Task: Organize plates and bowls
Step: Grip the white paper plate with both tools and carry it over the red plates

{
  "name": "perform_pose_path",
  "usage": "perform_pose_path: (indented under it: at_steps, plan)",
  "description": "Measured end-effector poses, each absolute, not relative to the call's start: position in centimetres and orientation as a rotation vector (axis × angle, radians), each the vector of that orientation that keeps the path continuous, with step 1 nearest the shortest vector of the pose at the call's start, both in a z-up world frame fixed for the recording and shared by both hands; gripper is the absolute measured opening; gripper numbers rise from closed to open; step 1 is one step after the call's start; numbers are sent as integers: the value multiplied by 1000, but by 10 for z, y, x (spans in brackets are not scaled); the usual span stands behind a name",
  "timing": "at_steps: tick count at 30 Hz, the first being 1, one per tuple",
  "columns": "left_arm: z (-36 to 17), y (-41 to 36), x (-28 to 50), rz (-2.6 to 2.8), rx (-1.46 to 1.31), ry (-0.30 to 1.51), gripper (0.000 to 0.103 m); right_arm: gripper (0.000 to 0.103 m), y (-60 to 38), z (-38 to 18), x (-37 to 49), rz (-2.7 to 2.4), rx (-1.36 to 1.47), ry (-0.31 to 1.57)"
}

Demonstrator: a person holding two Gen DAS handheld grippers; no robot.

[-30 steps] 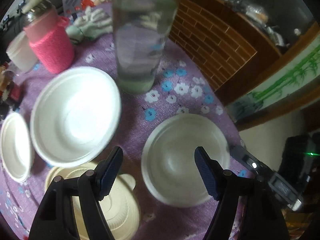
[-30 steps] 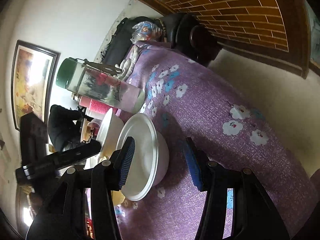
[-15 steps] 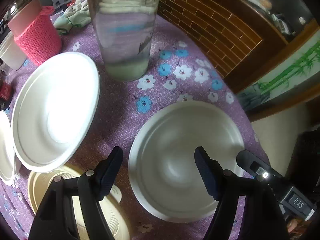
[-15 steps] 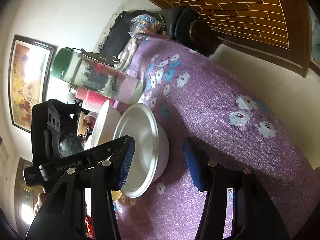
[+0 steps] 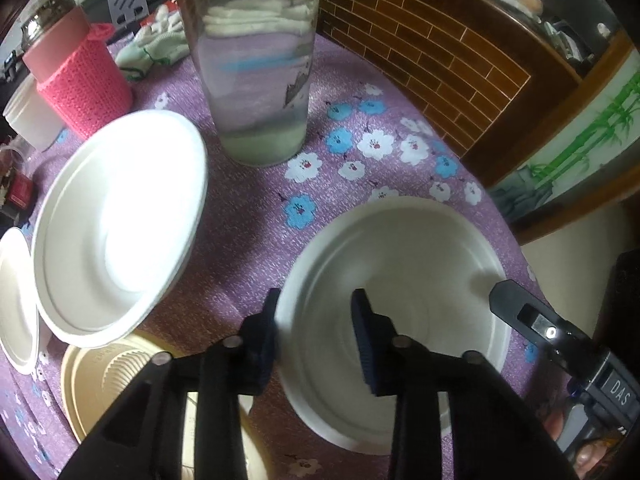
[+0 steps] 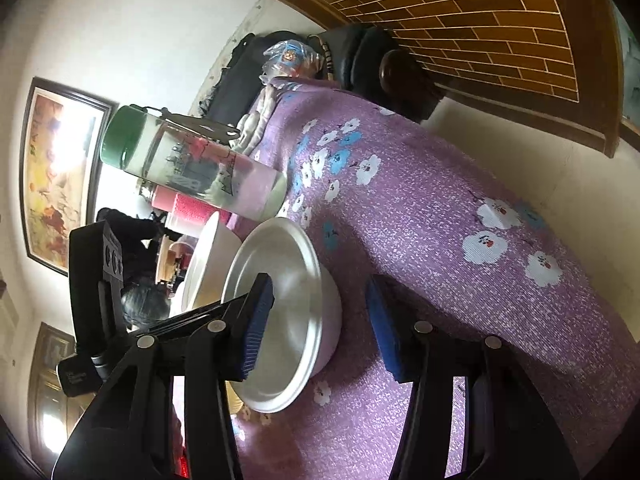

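Now | left gripper (image 5: 316,336) jaws straddle rim of plain white bowl (image 5: 420,248) | right gripper (image 6: 320,328) jaws open

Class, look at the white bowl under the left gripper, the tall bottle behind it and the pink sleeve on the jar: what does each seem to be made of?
White bowl: probably moulded pulp or thin plastic; matte, pressed rings, thin rim. Tall bottle: clear glass or hard plastic; see-through, glossy, with a printed picture. Pink sleeve: knitted or crocheted yarn; visible stitches.
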State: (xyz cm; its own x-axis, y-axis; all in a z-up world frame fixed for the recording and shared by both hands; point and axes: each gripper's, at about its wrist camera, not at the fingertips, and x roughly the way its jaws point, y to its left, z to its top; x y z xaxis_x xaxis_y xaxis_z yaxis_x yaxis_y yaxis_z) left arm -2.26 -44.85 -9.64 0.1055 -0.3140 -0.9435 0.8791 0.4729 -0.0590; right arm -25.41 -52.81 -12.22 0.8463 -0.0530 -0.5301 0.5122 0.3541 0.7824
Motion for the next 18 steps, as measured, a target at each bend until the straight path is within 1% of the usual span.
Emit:
perform_pose_path:
  at_steps: [2,3,4,5,8,10,12,18]
  plan:
    - [-94,-447,-22,-974,605,1132,22,47,-529,-123,-254,-366,1160,450]
    - [-93,-446,-22,-981,599,1128,22,45,-529,-123,-254,-362,1160,446]
    - [-92,-446,-23,-985,599,1122,21,39,-529,-124,-252,-354,1162,451]
    - [-91,-446,-24,-984,604,1112,16,32,-529,-126,-251,-349,1167,455]
    - [-89,-443,-27,-983,607,1090,14,21,-532,-132,-249,-332,1195,471]
    - [-86,-442,-31,-991,600,1080,14,17,-533,-135,-250,-341,1207,475]
    - [-80,-438,-36,-1009,592,1070,12,16,-534,-137,-252,-343,1225,472]
    - [-56,-413,-53,-1016,580,984,12,16,-525,-128,-261,-301,1237,427]
